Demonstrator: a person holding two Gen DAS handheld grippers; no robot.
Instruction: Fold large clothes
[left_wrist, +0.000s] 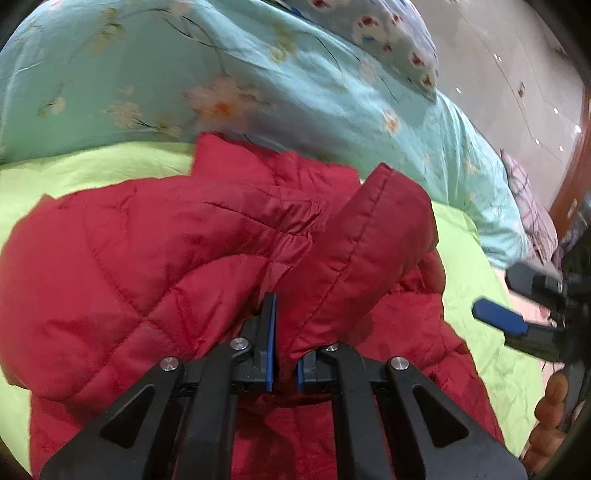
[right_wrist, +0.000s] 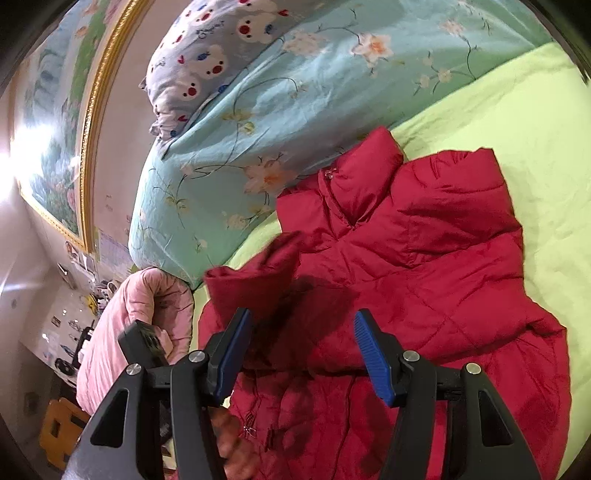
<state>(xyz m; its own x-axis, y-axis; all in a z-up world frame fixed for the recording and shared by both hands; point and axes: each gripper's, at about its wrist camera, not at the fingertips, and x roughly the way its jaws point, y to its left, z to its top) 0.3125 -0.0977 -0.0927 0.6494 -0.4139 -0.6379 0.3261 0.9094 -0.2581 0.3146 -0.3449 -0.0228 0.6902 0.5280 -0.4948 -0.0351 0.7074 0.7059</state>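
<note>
A red quilted puffer jacket (left_wrist: 147, 258) lies on a lime green bedsheet (left_wrist: 92, 166). My left gripper (left_wrist: 284, 354) is shut on the jacket's red sleeve (left_wrist: 362, 240) and holds it raised over the jacket body, cuff pointing away. The right wrist view shows the jacket (right_wrist: 424, 258) from the other side, collar toward the quilt, with the lifted sleeve (right_wrist: 255, 280) at the left. My right gripper (right_wrist: 303, 332) is open and empty, hovering just above the jacket. Its blue fingertip (left_wrist: 498, 317) shows at the right edge of the left wrist view.
A rolled turquoise floral quilt (right_wrist: 221, 129) lies along the far side of the bed, with a blue patterned pillow (right_wrist: 207, 62) on it. A pink padded garment (right_wrist: 140, 325) sits at the bed's edge. A framed painting (right_wrist: 55, 129) hangs on the wall.
</note>
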